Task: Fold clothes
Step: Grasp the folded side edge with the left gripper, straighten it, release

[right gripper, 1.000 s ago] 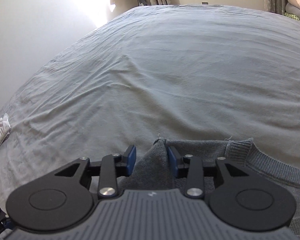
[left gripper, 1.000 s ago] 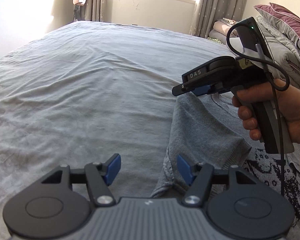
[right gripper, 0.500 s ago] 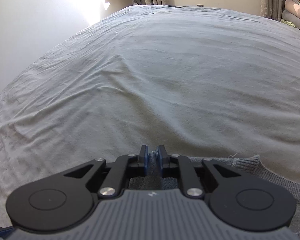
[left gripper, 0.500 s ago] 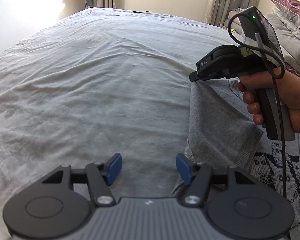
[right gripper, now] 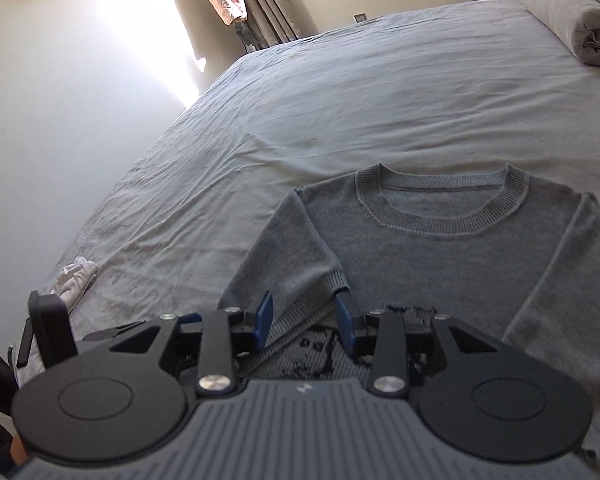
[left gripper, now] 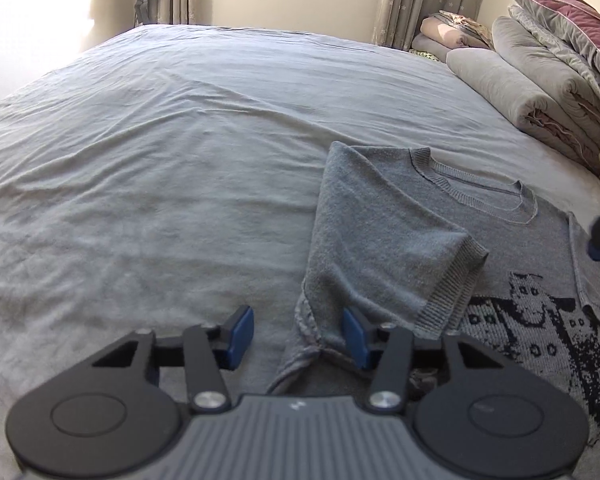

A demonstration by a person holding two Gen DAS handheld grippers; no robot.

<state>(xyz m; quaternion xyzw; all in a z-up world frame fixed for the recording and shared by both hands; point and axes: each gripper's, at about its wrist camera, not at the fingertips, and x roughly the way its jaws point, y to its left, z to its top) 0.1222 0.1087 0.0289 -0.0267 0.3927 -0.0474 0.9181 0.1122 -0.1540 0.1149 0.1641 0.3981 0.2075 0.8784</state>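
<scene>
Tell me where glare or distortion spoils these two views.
Left wrist view: sunlight blows out the upper-left corner, and the fisheye bows the bed sheet. Right wrist view: a white glare patch washes out the wall at upper left; the grey sweater stays evenly lit and sharp.
</scene>
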